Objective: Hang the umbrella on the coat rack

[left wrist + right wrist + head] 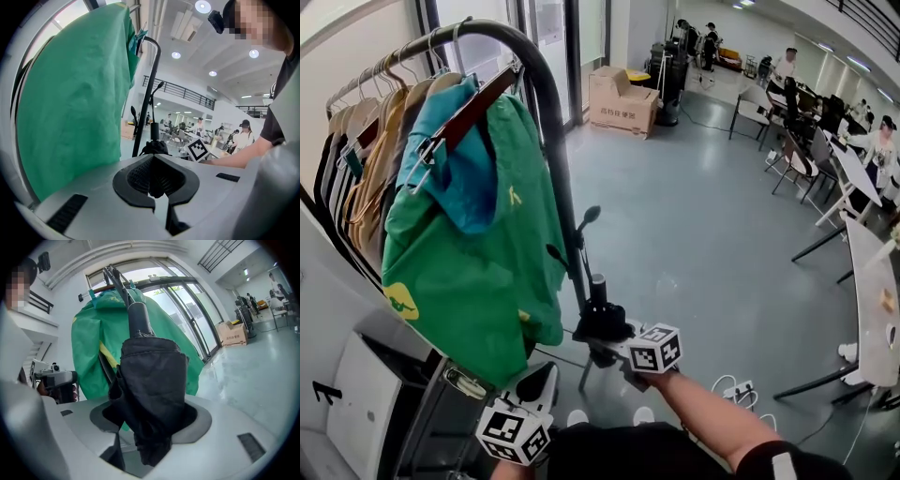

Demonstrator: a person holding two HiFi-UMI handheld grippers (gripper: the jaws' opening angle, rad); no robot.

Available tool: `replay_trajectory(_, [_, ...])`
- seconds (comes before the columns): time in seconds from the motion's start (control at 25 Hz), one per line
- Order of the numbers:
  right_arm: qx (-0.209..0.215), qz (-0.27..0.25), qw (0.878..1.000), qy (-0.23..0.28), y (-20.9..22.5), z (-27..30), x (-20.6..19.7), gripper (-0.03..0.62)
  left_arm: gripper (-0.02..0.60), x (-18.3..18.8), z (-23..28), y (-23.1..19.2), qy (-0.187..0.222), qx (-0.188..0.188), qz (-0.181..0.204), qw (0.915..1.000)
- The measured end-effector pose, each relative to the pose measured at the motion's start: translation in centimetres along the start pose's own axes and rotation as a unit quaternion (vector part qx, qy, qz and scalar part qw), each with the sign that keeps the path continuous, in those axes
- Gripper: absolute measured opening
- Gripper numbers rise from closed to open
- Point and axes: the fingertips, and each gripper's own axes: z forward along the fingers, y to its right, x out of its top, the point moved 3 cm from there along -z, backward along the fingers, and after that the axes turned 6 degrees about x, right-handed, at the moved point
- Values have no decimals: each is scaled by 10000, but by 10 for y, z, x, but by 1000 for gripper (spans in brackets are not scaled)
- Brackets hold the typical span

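The person is holding the right gripper (607,339) low beside the upright post of the coat rack (546,103). Its jaws are standing wide around the folded black umbrella (150,390). The bundled canopy is filling the space between them and touching both sides, so the gripper is carrying it, though the hold looks light rather than tight. The umbrella is standing handle-up, just right of the post and near the person, below a small peg (589,217) jutting from that post. It is most likely being held upright so that the handle end reaches toward the peg. A thin line is running from the handle up toward the peg, but it is too fine to tell whether it is a strap already looped over it.

The left gripper (157,187) is waiting nearer the person, on the left, with its jaws drawn together on nothing. It is pointing at the post and the umbrella, probably held back so as not to brush the green garment (478,281) hanging from the rail on the left.

The hanging step appears close to done. What it needs now is for the peg to be bearing the umbrella's weight before the jaws let go.
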Motion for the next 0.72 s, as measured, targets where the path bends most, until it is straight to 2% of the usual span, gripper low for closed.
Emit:
replay_trajectory(0.2, [-176, -281, 9994, -107, 7, -13, -4, 265, 15, -3, -1, 8, -11, 179, 34, 9998])
replay_trajectory(0.36, [-407, -618, 9961, -481, 12, -29, -14, 267, 15, -7, -2, 17, -56, 336, 22, 9994])
replay_trajectory(0.44, [-469, -607, 9951, -630, 13, -42, -26, 267, 15, -10, -3, 24, -67, 402, -21, 9992])
replay_trajectory(0.6, [-193, -346, 9984, -409, 3, -80, -37, 265, 14, -15, -1, 42, -43, 539, -78, 9985])
replay_trajectory(0.72, [211, -76, 9997, 70, -16, -114, -30, 167, 14, -20, 3, 56, -24, 662, -127, 9977])
